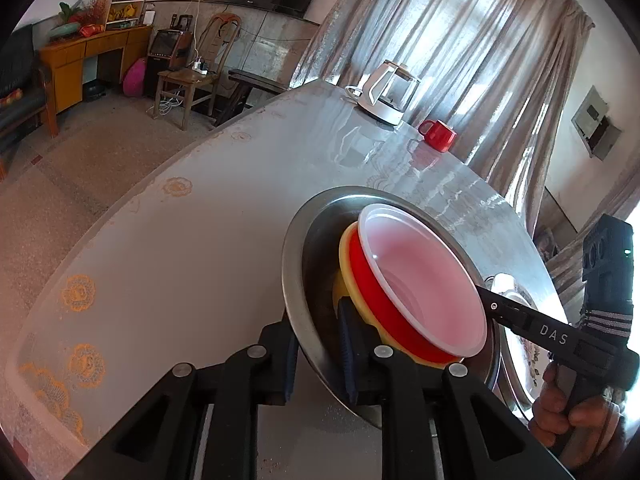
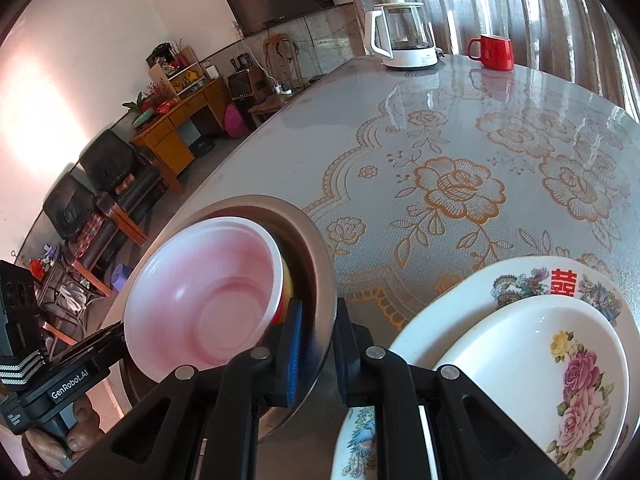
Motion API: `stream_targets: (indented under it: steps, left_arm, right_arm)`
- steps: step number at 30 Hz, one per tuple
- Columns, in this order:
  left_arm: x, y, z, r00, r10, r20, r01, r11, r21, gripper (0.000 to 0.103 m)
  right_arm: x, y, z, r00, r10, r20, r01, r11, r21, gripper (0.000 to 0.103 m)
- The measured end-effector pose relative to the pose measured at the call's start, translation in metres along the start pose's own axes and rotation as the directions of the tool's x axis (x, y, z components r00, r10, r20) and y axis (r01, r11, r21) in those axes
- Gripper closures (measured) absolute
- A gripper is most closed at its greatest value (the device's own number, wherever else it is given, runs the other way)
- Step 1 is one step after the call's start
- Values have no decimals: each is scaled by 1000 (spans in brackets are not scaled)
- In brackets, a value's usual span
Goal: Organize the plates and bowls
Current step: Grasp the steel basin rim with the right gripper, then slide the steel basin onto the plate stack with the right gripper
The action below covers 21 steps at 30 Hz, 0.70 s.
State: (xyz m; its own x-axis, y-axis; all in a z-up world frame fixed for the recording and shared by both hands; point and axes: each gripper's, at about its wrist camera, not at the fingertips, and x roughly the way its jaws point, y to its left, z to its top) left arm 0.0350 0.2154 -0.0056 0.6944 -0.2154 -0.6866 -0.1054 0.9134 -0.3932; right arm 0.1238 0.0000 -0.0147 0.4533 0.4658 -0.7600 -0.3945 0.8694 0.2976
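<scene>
Left wrist view. Left gripper (image 1: 320,364) is clamped on the near rim of the shallow round stainless-steel basin (image 1: 294,276): one blue pad inside the rim, one outside. Nested in the basin: a yellow plastic bowl (image 1: 346,264), and in it a red plastic bowl with white lining (image 1: 424,280). The right gripper (image 1: 486,300) reaches in from the right; its tip is at the basin's far rim, partly hidden behind the red bowl. The basin looks tilted and lifted off the grey glossy table with orange lace-flower print (image 1: 168,248), though contact underneath is hidden. Table to the left is bare right up to its curved edge, with open floor beyond. White-based glass kettle (image 1: 390,94) and red mug (image 1: 438,134) stand well apart at the far end.

Right wrist view. Right gripper (image 2: 316,354) is closed on the basin's opposite rim, metal between the pads. Just to the right, a small white plate with pink roses (image 2: 532,364) sits on a larger white plate with bird print and a red character (image 2: 452,304); the plate rim lies near the basin's edge.

Judgement: bowls are nested, plates stacked; what remains is probably placing the bowl stack. Room is best to the left; the plates crowd the right.
</scene>
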Motion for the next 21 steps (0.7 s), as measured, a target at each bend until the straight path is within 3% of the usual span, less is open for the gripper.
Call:
stream_targets:
  steps: [21]
  left_arm:
    - [-33, -20, -9, 999, -2, 51, 0, 999, 43, 84]
  right_arm:
    - [-24, -1, -10, 999, 33, 29, -33, 999, 20, 88]
